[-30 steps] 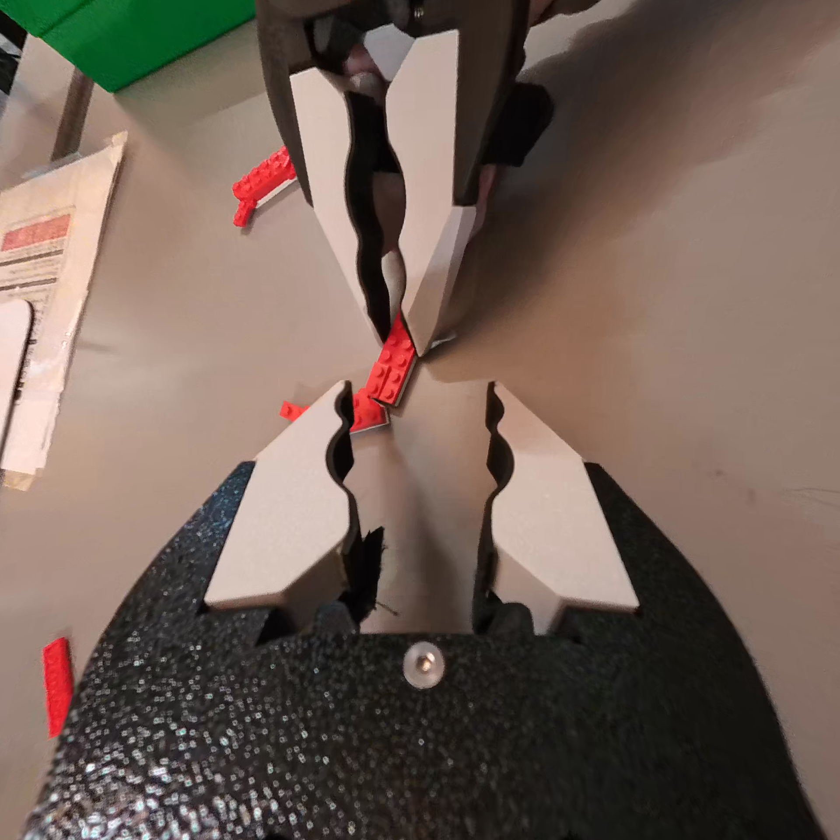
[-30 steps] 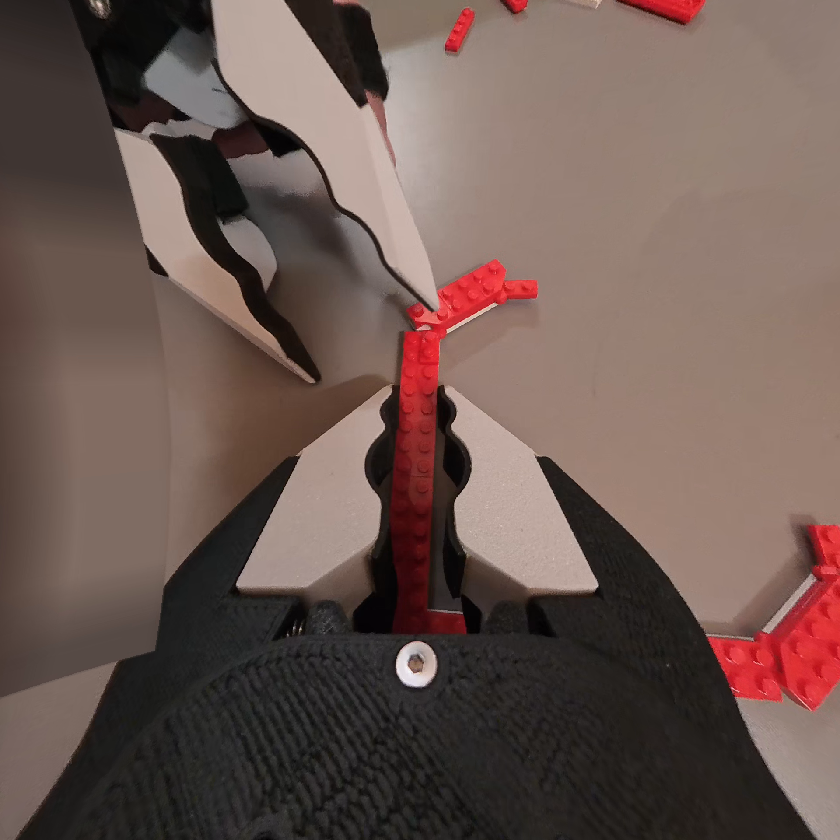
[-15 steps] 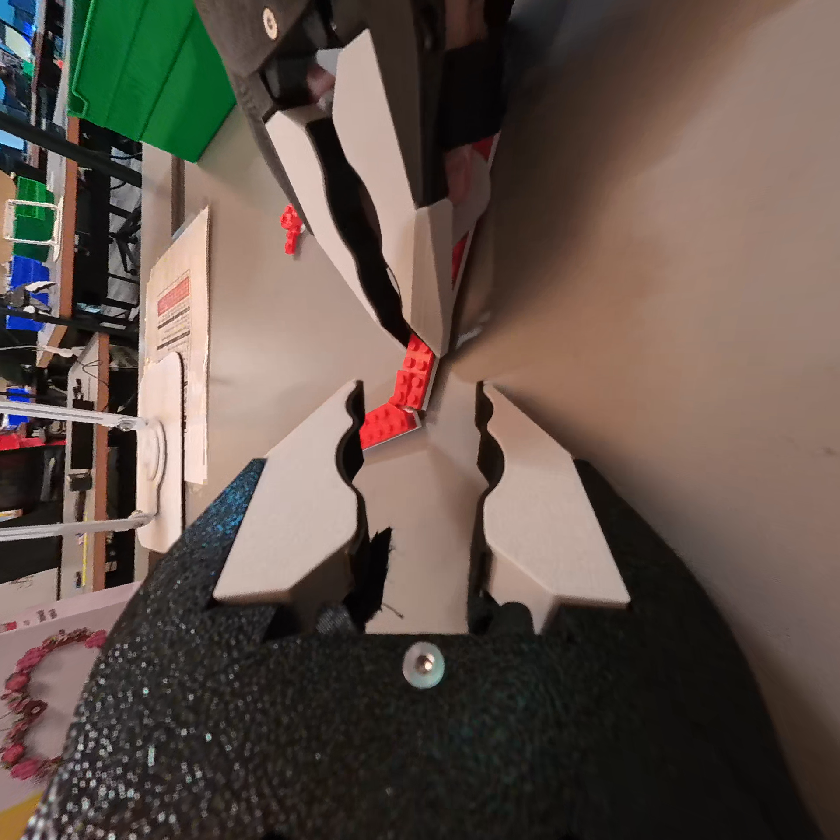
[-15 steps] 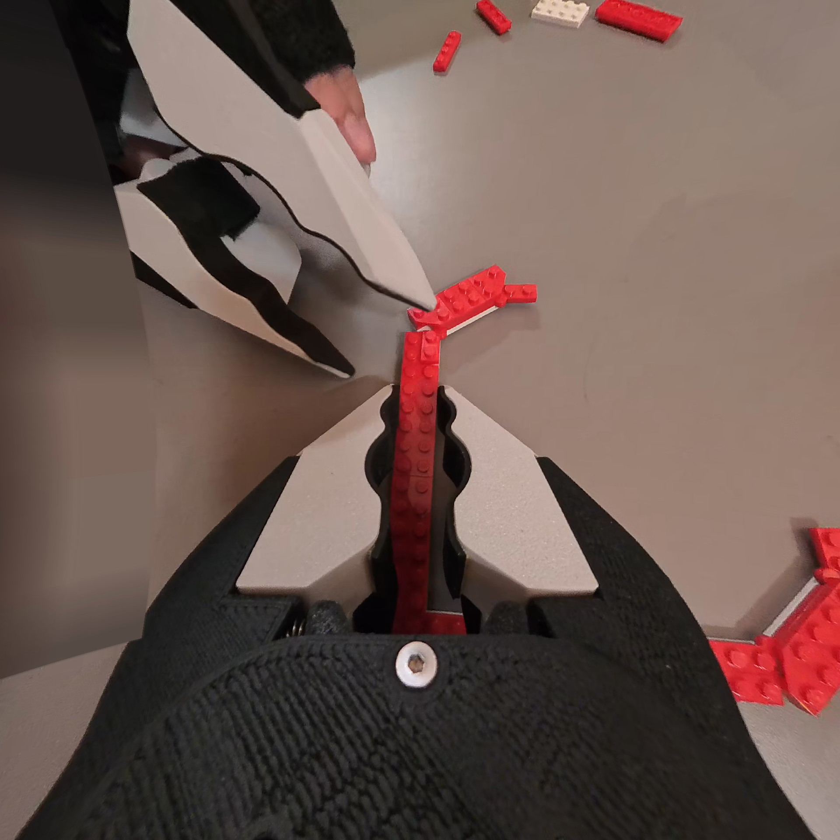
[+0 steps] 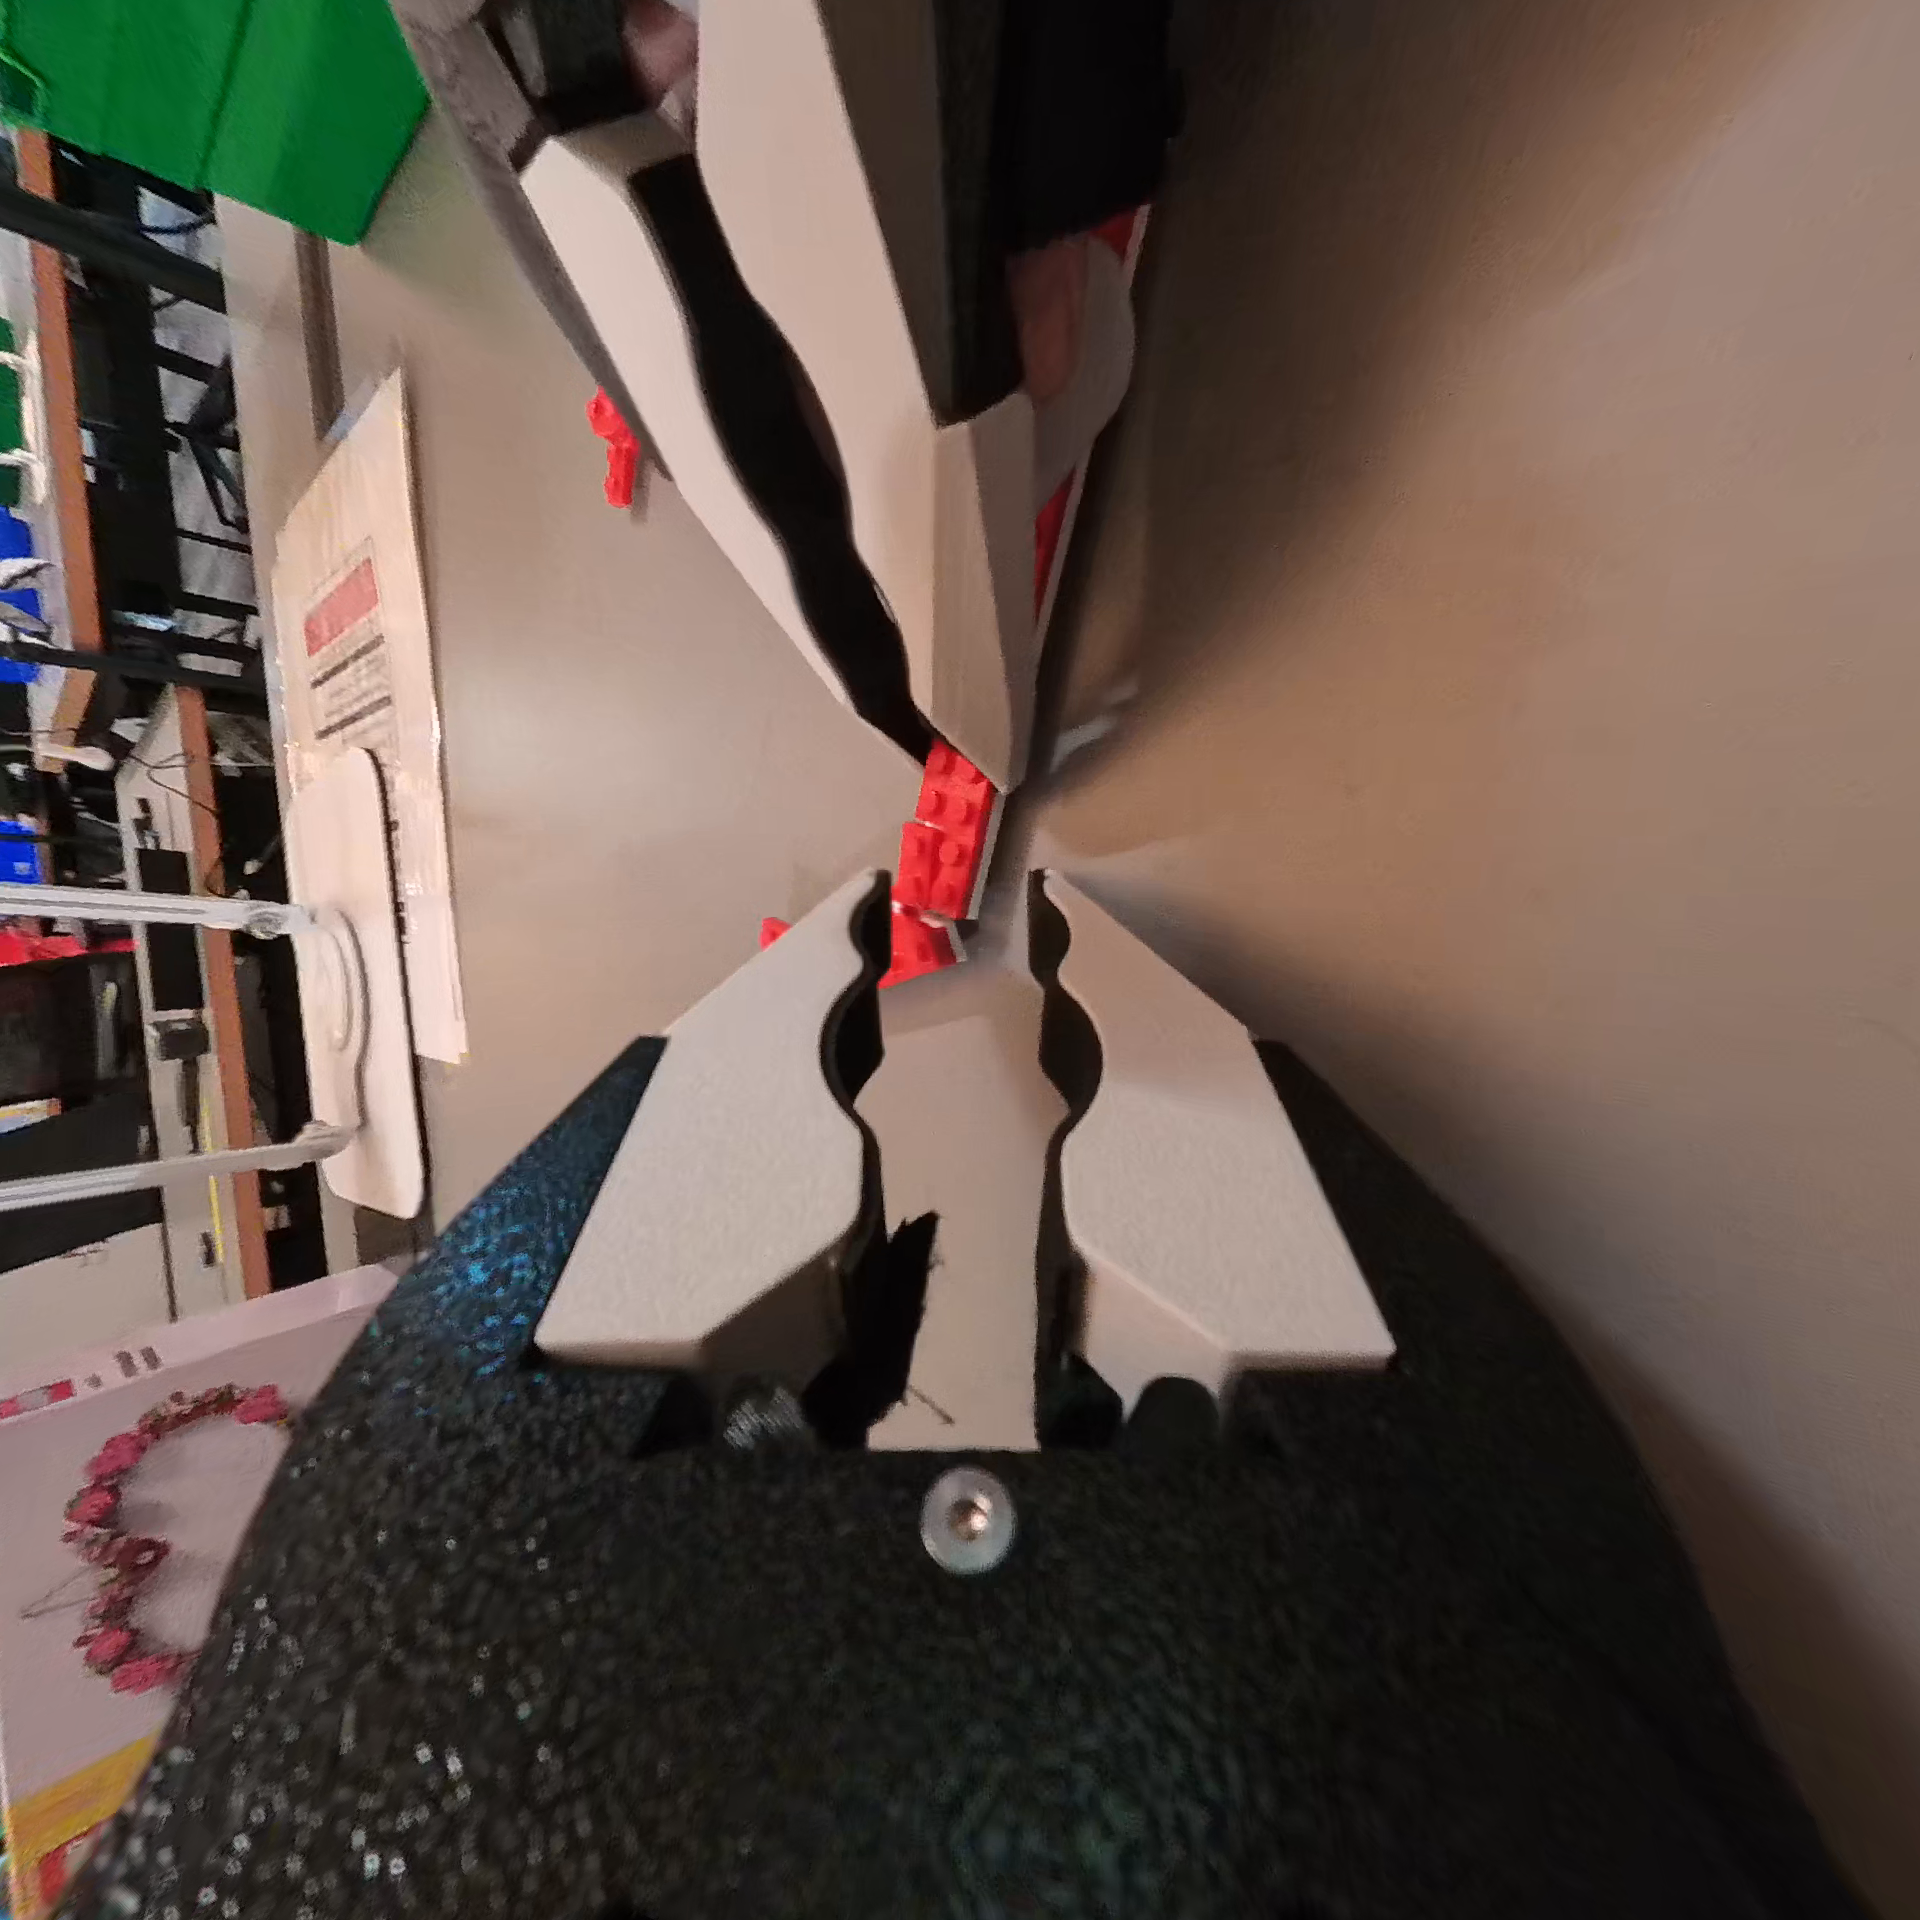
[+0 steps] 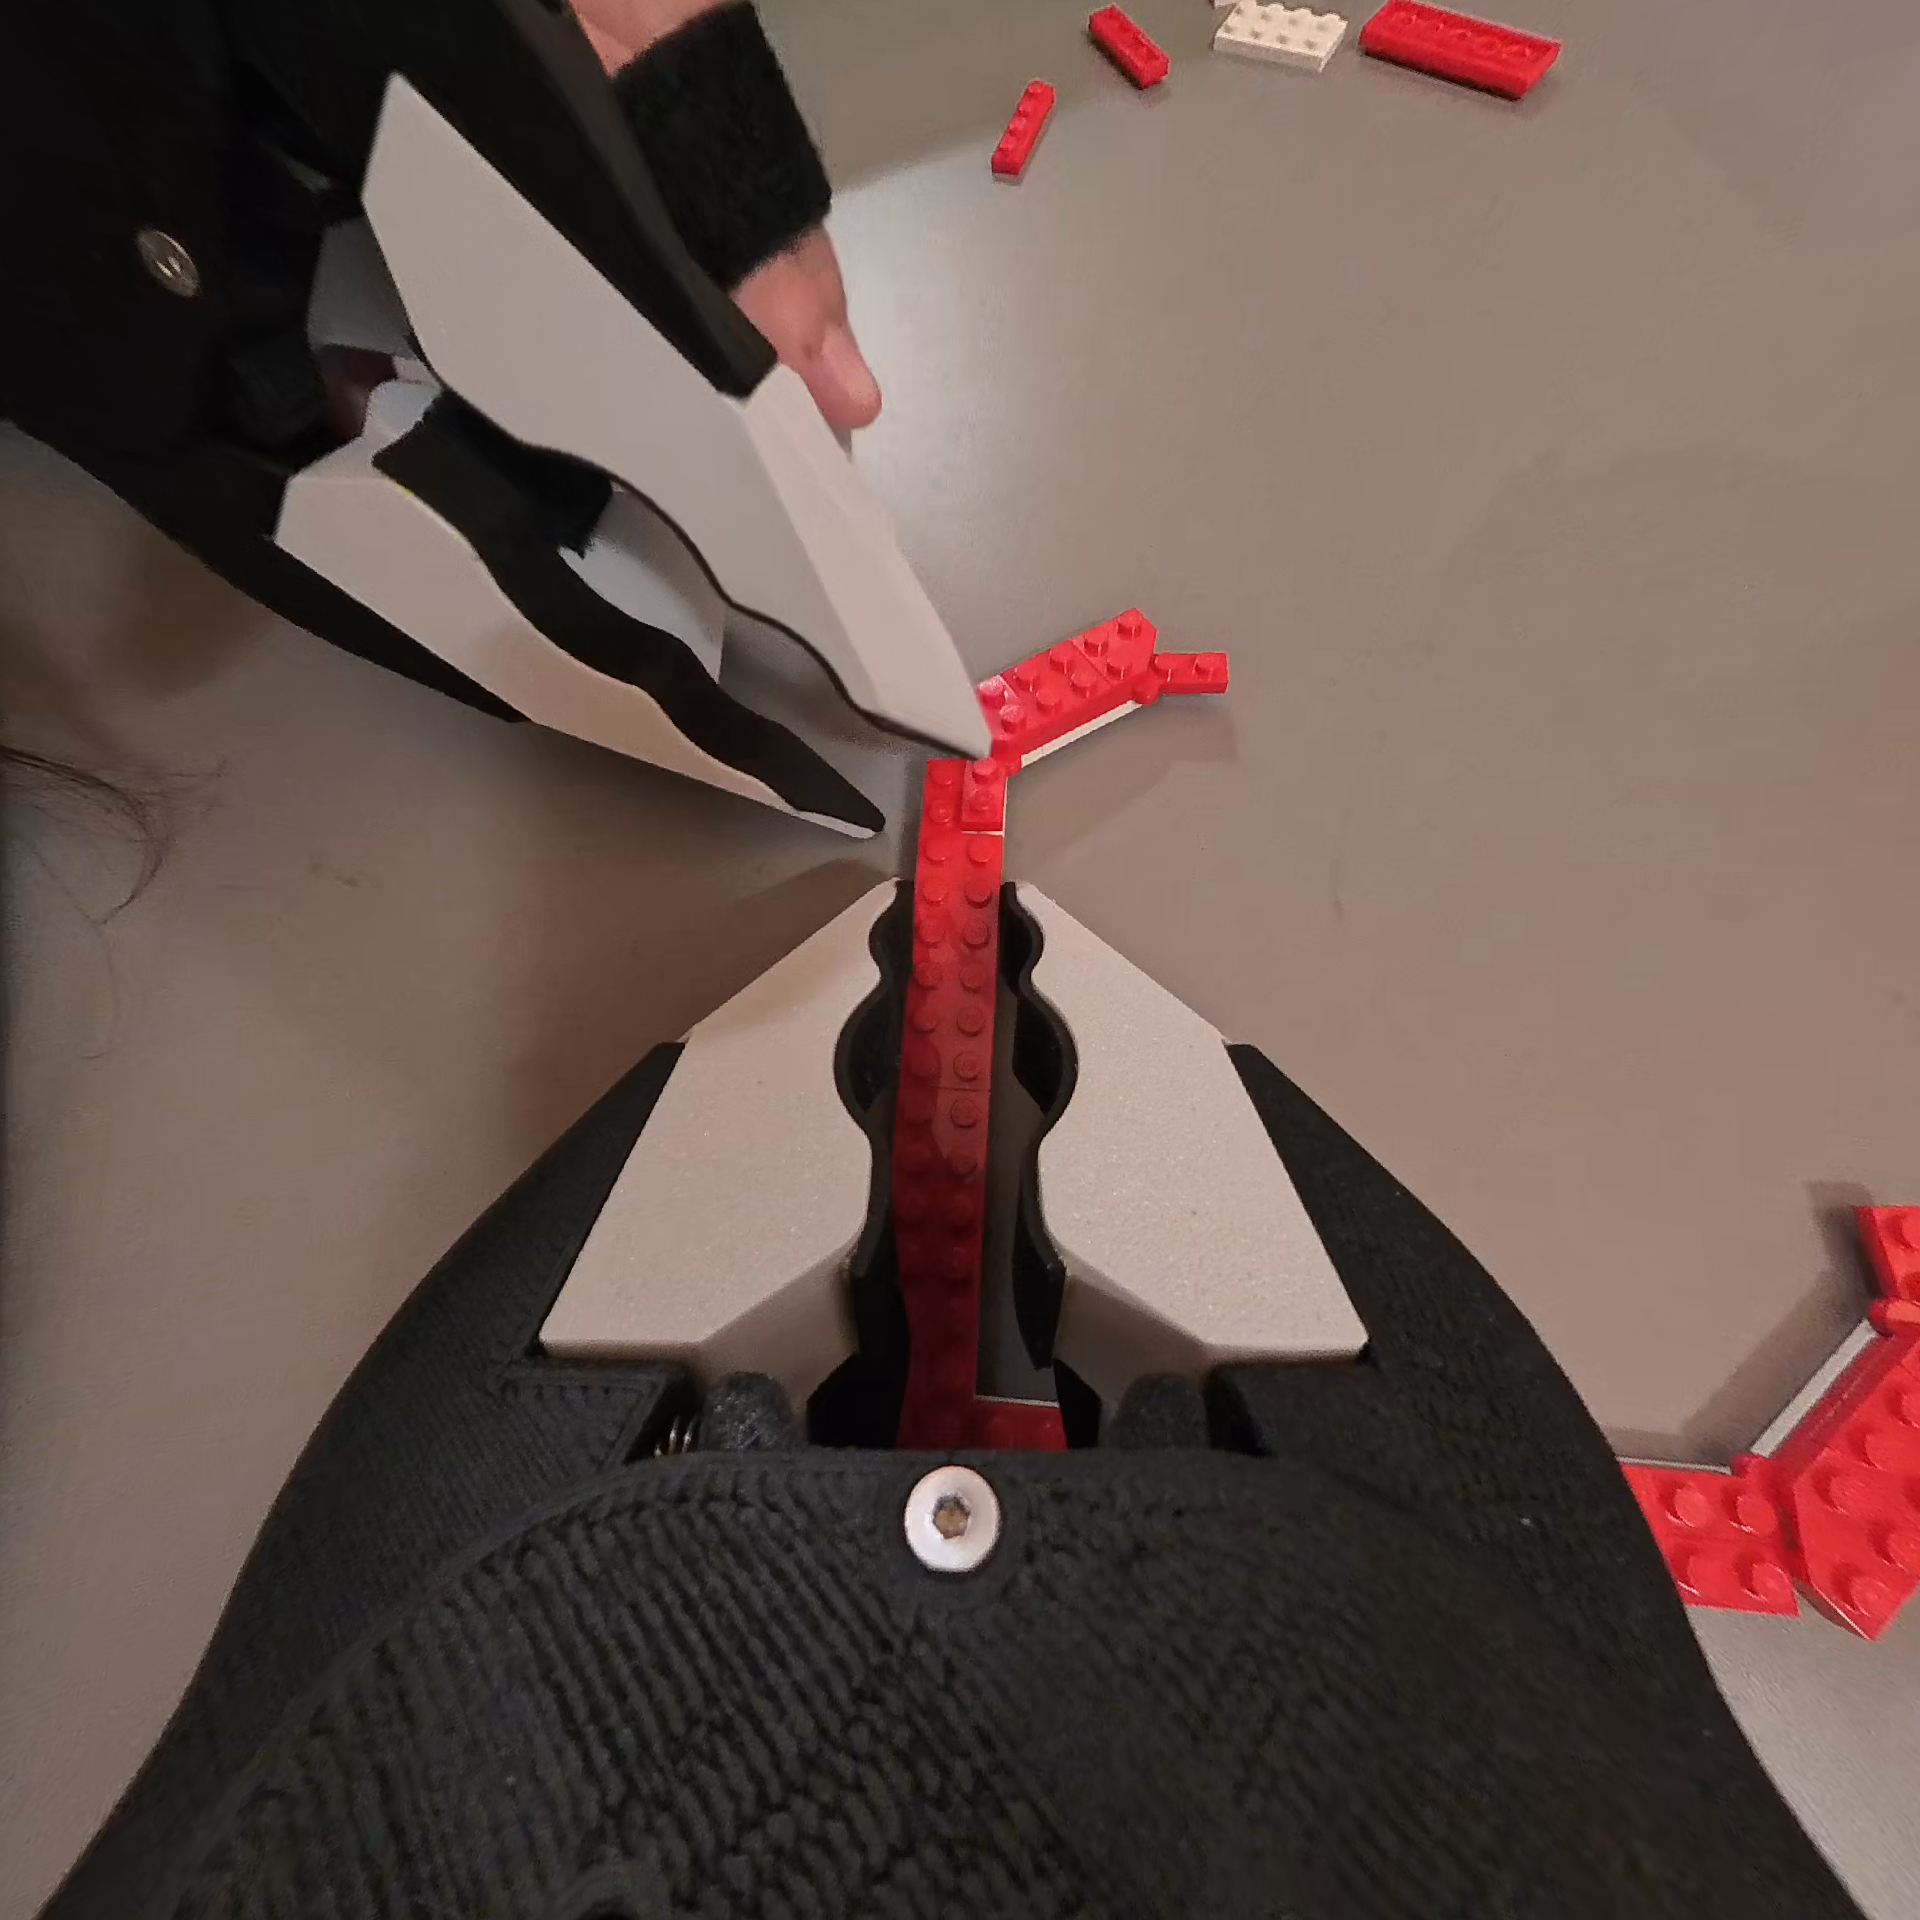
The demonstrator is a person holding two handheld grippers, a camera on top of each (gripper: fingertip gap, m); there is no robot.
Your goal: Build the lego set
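Observation:
My right gripper [image 6: 961, 888] is shut on a long red lego strip [image 6: 951, 1039] that runs forward between its fingers. The strip's far end joins a bent red arm of plates [image 6: 1081, 675] with white beneath it, low over the grey table. My left gripper [image 6: 920, 784] comes in from the upper left, open, with one fingertip [image 6: 961, 727] touching that joint. In the left wrist view the left gripper [image 5: 956, 894] is open around the edge of the red assembly [image 5: 945, 831], and the right gripper [image 5: 966, 764] reaches down from above.
Loose red plates [image 6: 1023, 125] [image 6: 1460, 47] and a white plate [image 6: 1278, 31] lie at the far edge. Another red assembly [image 6: 1818, 1496] lies at the right. A hand [image 6: 821, 343] holds the left gripper. A green bin [image 5: 208, 94], papers [image 5: 353, 665] and a booklet [image 5: 135, 1558] lie to the left.
The left gripper has rolled onto its side and its jaws have narrowed, its fingertip staying at the joint. The right gripper still holds the strip in the same place.

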